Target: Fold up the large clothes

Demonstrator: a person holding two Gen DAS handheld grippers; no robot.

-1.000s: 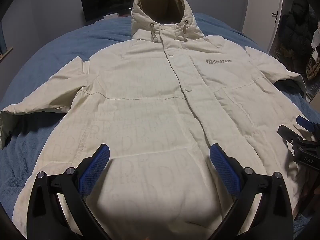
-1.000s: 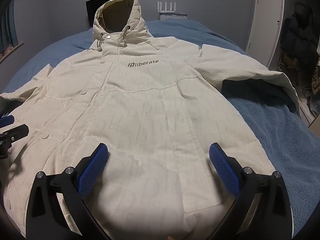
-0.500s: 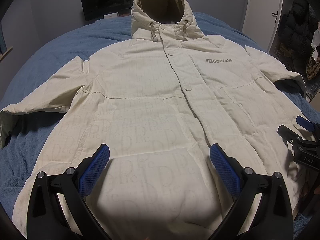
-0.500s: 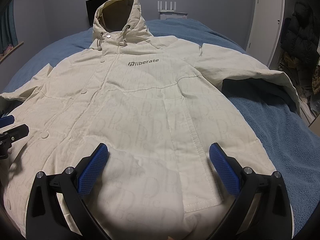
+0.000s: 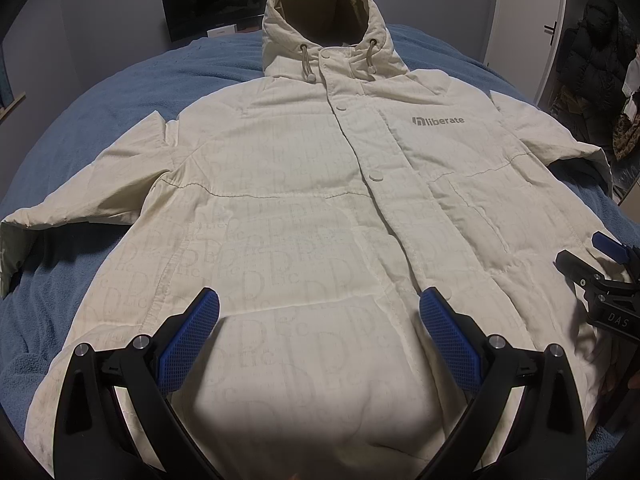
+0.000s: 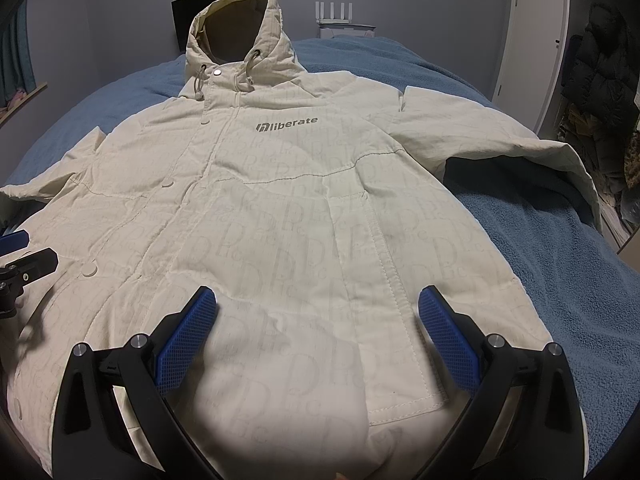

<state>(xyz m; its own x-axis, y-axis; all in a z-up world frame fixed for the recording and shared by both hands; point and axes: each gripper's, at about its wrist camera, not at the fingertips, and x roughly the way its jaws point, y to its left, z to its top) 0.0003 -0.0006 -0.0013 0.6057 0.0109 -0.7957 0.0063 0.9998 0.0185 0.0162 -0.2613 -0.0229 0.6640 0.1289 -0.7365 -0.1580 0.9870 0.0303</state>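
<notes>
Jacket [image 5: 304, 216]: cream hooded, spread front-up and flat across the blue blanket [image 5: 120, 92], buttoned shut, both sleeves thrown outward.
Hood [image 5: 324, 20]: at the far end of the jacket, standing open, two drawcords hanging beside the collar snap.
Logo [image 5: 438, 121]: grey "liberate" lettering on the jacket's chest, just beside the button placket [image 5: 360, 152].
Left sleeve [image 5: 80, 192]: stretched away from the jacket body, cuff dropping over the blanket's edge.
Right sleeve [image 6: 500, 136]: reaching out from the jacket's other shoulder, cuff bent down near the edge of the blanket.
Left gripper [image 5: 319, 320]: spread wide, blue pads [image 5: 188, 340] apart with nothing between them, poised over the jacket's lower front near the hem; also seen at the edge of the right wrist view [image 6: 24, 256].
Right gripper [image 6: 317, 320]: likewise released, pads well apart, empty, over the jacket's lower front by the pocket seam [image 6: 392, 280]; visible at the edge of the left wrist view [image 5: 600, 272].
Monitor [image 5: 216, 4]: dark screen beyond the jacket's hood, against the wall.
Door [image 5: 528, 20]: white, off past the jacket's right sleeve.
</notes>
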